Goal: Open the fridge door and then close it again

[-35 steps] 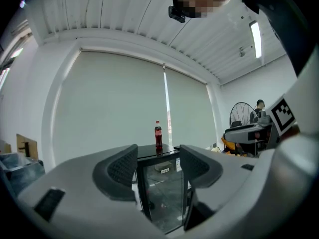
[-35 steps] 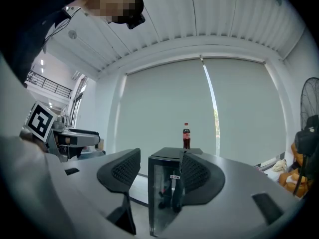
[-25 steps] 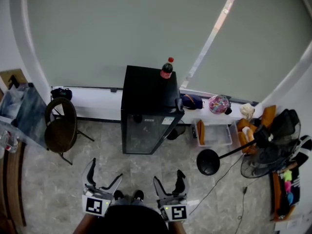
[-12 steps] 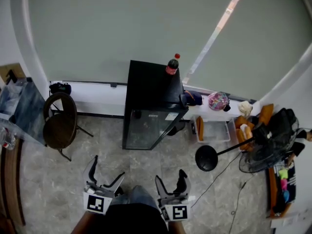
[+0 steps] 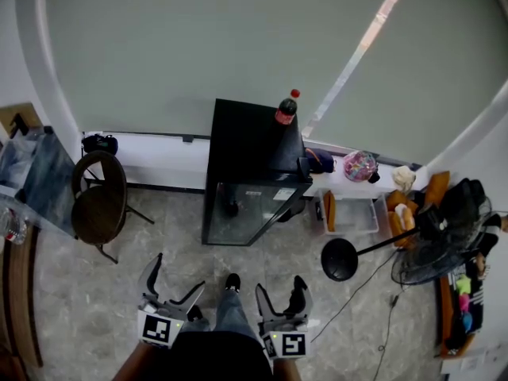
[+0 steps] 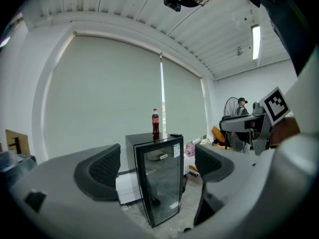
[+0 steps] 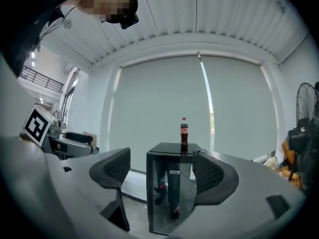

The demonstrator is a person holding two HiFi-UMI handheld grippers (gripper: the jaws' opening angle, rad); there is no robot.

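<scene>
While the person is standing well back from it on the grey stone-look floor (image 5: 95,292), the small black fridge with a glass door (image 5: 250,181) is sitting against the low white ledge (image 5: 159,161) under the big pale roller blind (image 5: 198,46). Its door looks to be sitting shut, facing the person.

A dark cola bottle with a red cap (image 5: 286,108) is standing upright on the fridge top, near the back right corner. Off to the left, a dark round-backed chair (image 5: 99,201) is sitting apart from the fridge, and a black standing fan (image 5: 432,248) is leaning on the right.

Both tools are hanging low in the head view, nowhere near the fridge. The left gripper (image 5: 171,280) is holding its jaws wide apart with nothing in them. In the left gripper view (image 6: 157,166) the fridge is just showing far off in the gap. Same deal with the right gripper (image 5: 280,296): its jaws are spread and empty, and the right gripper view (image 7: 162,169) is framing the fridge and bottle between them at a distance.

One black shoe (image 5: 232,282) of the person is poking out between the two grippers.
</scene>
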